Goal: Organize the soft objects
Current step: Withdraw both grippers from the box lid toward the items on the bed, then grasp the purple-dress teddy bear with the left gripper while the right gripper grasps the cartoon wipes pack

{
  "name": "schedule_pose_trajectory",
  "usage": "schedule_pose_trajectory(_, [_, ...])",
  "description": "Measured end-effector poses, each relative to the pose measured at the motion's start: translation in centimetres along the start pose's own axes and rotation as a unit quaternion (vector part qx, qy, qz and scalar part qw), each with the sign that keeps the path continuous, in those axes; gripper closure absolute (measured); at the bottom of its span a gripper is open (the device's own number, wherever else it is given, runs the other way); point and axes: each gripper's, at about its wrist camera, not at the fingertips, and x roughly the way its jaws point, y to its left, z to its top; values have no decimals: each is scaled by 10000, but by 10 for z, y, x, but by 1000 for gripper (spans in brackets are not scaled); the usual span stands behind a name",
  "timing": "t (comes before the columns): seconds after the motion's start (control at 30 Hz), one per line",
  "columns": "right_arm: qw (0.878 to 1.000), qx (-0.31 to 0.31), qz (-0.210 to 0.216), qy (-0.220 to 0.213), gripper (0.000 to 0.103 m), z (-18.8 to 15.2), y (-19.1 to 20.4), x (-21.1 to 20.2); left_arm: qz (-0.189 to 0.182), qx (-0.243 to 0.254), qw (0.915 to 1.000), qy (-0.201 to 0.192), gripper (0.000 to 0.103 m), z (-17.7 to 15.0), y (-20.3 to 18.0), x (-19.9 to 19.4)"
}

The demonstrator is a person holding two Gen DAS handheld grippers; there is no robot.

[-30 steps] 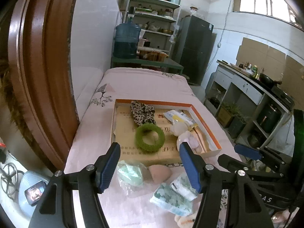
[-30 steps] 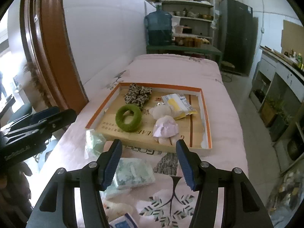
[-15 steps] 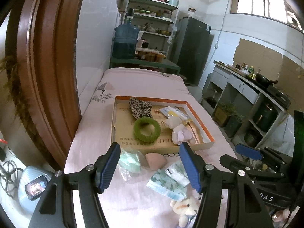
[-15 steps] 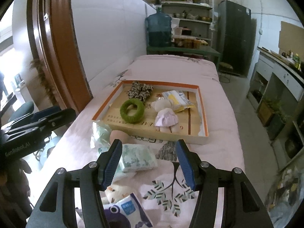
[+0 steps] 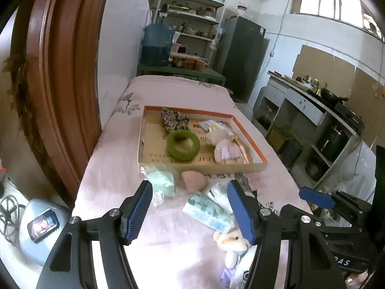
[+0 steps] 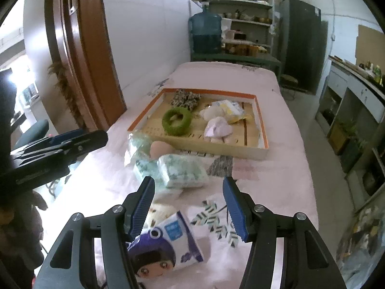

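Observation:
A shallow orange-rimmed tray (image 5: 202,114) (image 6: 262,125) on the pink cloth holds a green ring (image 5: 172,149) (image 6: 168,122), a leopard scrunchie (image 5: 174,119), a lavender plush (image 5: 227,150) and a white plush with a yellow packet. In front of it lie a mint bag (image 5: 160,183), a peach sponge (image 5: 193,179) (image 6: 160,148), a green-patterned tissue pack (image 5: 207,207) (image 6: 182,169), a small plush toy (image 5: 232,240) and a purple cartoon pack (image 6: 166,245). My left gripper (image 5: 190,187) hovers open above the sponge. My right gripper (image 6: 189,181) hangs open above the cartoon pack. Neither holds anything.
A brown door frame (image 5: 60,84) rises along the table's left side. Behind the table stand a water jug (image 6: 204,33), shelves and a dark fridge (image 5: 240,55). A counter with pots (image 5: 324,110) runs down the right. A pale blue device (image 5: 38,224) sits low at the left.
Both grippers have drawn back from the tray toward the table's near end, bringing the plush toy and the cartoon pack into view. Their jaws stand as wide as before.

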Motion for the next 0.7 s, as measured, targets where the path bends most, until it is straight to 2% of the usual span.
schedule_pose_trajectory(0.27, [9998,31,95,150,42,-25,8,-2,-192,-50,9996,184,39,-24,1,4])
schedule_pose_trajectory(0.57, [9994,211,-1,284,43,-43,-1,0,-543,227,9978,307,39,-54,-21,1])
schedule_pose_trajectory(0.7, [9979,400,324,394,41,-59,0,-1,-572,96,9979,271,39,-63,-17,-1])
